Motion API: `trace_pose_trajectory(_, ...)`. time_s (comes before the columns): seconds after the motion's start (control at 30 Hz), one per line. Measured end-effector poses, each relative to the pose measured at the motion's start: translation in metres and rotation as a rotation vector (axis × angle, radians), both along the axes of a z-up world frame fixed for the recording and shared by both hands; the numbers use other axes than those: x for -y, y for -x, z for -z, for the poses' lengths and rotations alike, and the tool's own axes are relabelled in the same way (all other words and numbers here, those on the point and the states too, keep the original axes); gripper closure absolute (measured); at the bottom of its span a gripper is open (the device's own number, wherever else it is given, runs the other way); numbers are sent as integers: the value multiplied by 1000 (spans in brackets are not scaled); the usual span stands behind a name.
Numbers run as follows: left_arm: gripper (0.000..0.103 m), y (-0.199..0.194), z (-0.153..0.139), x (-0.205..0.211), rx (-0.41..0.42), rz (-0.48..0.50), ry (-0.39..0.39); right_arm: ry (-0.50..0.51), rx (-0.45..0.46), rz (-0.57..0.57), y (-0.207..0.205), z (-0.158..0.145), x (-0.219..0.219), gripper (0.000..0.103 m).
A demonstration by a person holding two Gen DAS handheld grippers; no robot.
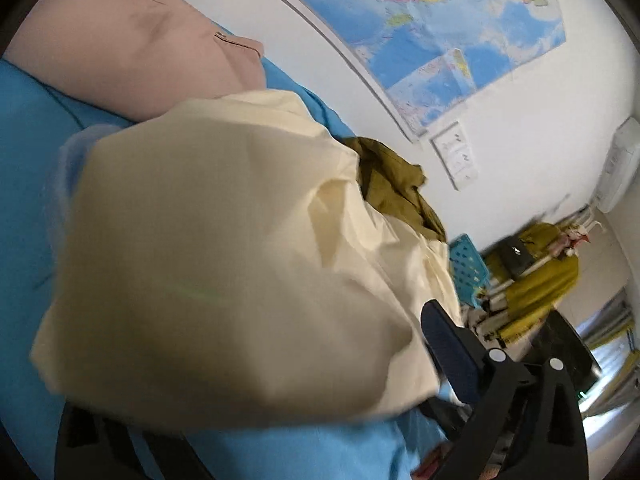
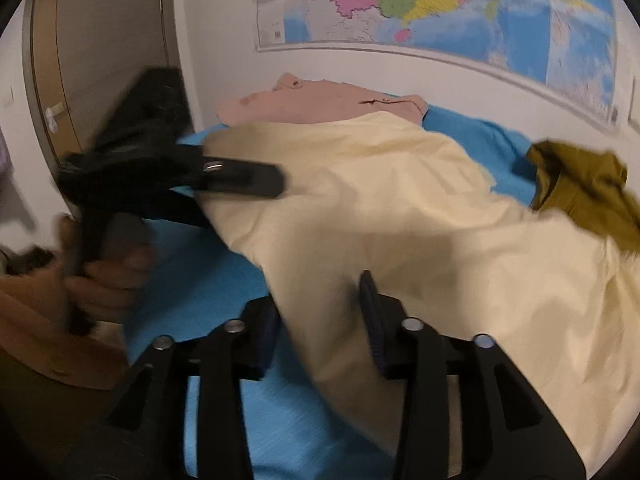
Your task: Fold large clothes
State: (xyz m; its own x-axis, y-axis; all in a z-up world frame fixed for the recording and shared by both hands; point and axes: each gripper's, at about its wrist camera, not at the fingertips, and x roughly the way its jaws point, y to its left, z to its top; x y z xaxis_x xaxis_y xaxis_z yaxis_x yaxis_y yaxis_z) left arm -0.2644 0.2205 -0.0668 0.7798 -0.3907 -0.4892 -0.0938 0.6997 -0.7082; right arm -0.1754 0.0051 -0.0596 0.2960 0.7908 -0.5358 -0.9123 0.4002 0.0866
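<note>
A large cream garment [image 2: 400, 216] lies spread over the blue bed cover [image 2: 224, 280]. In the right wrist view my left gripper [image 2: 276, 184] is at the garment's left edge, its fingers over and under the cloth, apparently shut on it. In the left wrist view the cream cloth [image 1: 224, 264] drapes over the gripper and hides one finger; the other finger [image 1: 452, 348] shows at the right. My right gripper [image 2: 320, 312] has its jaws apart, with the garment's near edge lying between them.
A folded pink garment [image 2: 320, 100] lies at the far end of the bed by the wall. An olive garment [image 2: 588, 192] is crumpled at the right. A map [image 2: 440, 8] hangs on the wall. A door [image 2: 100, 40] stands at the left.
</note>
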Motion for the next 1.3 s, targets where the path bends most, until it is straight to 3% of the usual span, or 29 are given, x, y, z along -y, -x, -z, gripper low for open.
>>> trace_pose_trajectory(0.1,9,-20,0,8,-59,-4,-89,-112,-184,-12,-5,1,44,49)
trace_pose_trajectory(0.17,11,-28,-2,9,-66,2,-109,-185,-326,19,-11,10,86,40)
trace_pose_trajectory(0.23,21,-30,-3,8,-93,-8,-133,-230,-419,92,-15,21,122,35)
trace_pose_trajectory(0.37,43,-28,-5,4,-108,-19,-153,-319,-562,366,-24,47,203,30)
trace_pose_trajectory(0.5,52,-24,-8,-2,-95,-11,-138,-331,-561,576,-35,56,232,28)
trace_pose_trajectory(0.67,51,-23,-9,-3,-95,6,-127,-342,-513,669,-54,56,221,20)
trace_pose_trajectory(0.77,38,-27,-2,-3,-113,22,-114,-354,-470,709,-60,53,208,8)
trace_pose_trajectory(0.87,30,-31,2,0,-111,24,-147,-383,-430,769,-68,53,198,7)
trace_pose_trajectory(1.03,29,-32,-3,1,-109,-17,-217,-589,-414,778,-68,44,218,14)
trace_pose_trajectory(1.13,25,-32,-1,-2,-105,-16,-206,-504,-513,847,-76,59,222,17)
trace_pose_trajectory(1.17,23,-34,-1,0,-108,-9,-221,-484,-490,853,-75,60,221,21)
trace_pose_trajectory(1.3,13,-41,-2,4,-111,1,-231,-495,-485,802,-82,58,214,10)
